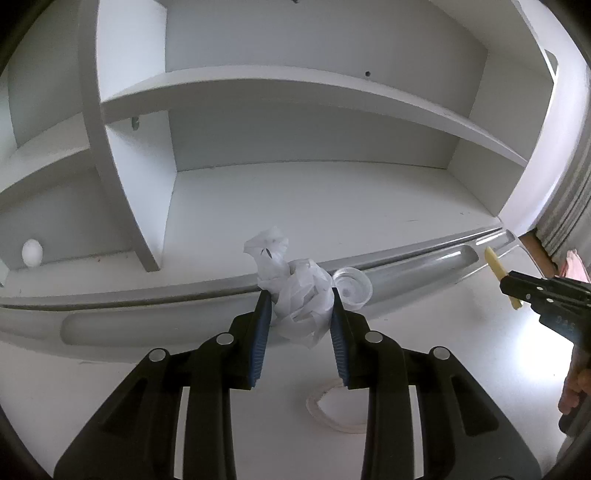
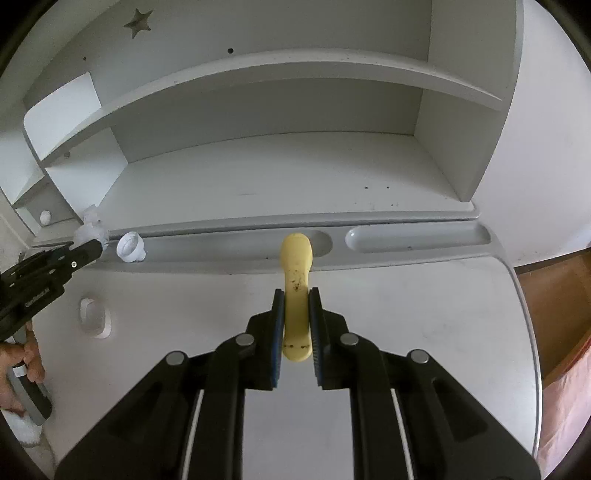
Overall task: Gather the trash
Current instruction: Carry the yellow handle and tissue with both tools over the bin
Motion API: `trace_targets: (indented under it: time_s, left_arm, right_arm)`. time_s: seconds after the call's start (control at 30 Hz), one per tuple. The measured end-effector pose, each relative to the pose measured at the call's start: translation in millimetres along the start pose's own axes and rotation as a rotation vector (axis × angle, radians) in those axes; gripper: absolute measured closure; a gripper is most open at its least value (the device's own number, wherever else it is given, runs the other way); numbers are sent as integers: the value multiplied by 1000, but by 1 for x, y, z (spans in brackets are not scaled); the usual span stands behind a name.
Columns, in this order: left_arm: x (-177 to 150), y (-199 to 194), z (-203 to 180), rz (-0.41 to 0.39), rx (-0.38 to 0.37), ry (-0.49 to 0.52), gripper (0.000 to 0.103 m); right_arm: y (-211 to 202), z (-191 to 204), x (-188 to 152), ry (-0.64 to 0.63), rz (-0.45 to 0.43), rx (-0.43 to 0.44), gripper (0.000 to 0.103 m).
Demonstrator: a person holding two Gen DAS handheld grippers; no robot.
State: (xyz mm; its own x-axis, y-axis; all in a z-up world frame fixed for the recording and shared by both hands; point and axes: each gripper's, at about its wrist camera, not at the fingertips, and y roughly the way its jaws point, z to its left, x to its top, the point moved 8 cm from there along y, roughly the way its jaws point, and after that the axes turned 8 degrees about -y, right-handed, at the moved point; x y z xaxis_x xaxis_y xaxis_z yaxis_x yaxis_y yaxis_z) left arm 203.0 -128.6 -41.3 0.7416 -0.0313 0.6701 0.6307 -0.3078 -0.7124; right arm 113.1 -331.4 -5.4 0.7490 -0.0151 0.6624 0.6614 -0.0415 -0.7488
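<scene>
At a white desk (image 2: 406, 295) with shelves, the left gripper (image 1: 299, 306) clamps a crumpled paper wad (image 1: 299, 295) at the pen tray's (image 1: 424, 266) edge, just beside a small clear cup (image 1: 352, 286). The right gripper (image 2: 296, 295) pinches a yellow strip (image 2: 295, 288), possibly banana peel, above the desktop.

White counter (image 2: 424, 314), marked and scuffed. Grey pen-tray groove (image 2: 417, 238) along its back edge. White shelf hutch (image 1: 295, 85) behind, with star cut-out (image 2: 138, 22) in back panel. Small white round knob (image 1: 32, 252) in lower left compartment. Tape ring (image 1: 332, 410) flat on counter. Wooden floor (image 2: 554, 295) at right. Pinkish plastic bag (image 2: 569, 398) beside counter edge.
</scene>
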Motion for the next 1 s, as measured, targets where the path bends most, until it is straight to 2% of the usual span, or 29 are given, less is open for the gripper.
trace_targets:
  time_s: [0.2,0.3,0.33,0.5,0.63,0.7,0.77,0.83,0.93,1.0]
  left_arm:
    - [5,-8,6,-23,-4,-4,73]
    - [10,-23,2,-57,-29,-1,73]
    - [1,-32,0,-70,-39,1,73]
    - [4,-62,-42,-129,-121,55,73]
    - [-16,-74,-119,-105,-204,158,73]
    - [-36,-81,-182,-77,-283,233,73]
    - [-58,-92,-240,-63,-353,309,73]
    - [-92,-107,-311,-31,-449,401,73]
    - [-147,-124,-400,20,-553,540,73]
    - [-181,-136,-447,68,-612,610,73]
  right_arm:
    - [-4,11,-11,-15,16,32,89]
    - [-6,21,-20,-11,31,92,89]
    - [-9,24,-20,-8,23,101,89]
    - [-59,3,-22,32,-69,98,89]
    - [-112,-36,-37,120,-156,102,89]
    - [-145,-61,-54,174,-204,97,89]
    - [-177,-91,-77,219,-239,56,89]
    - [-215,-128,-109,283,-274,5,89]
    - [-261,-192,-160,390,-298,-60,89]
    - [-285,-229,-198,459,-297,-118,89]
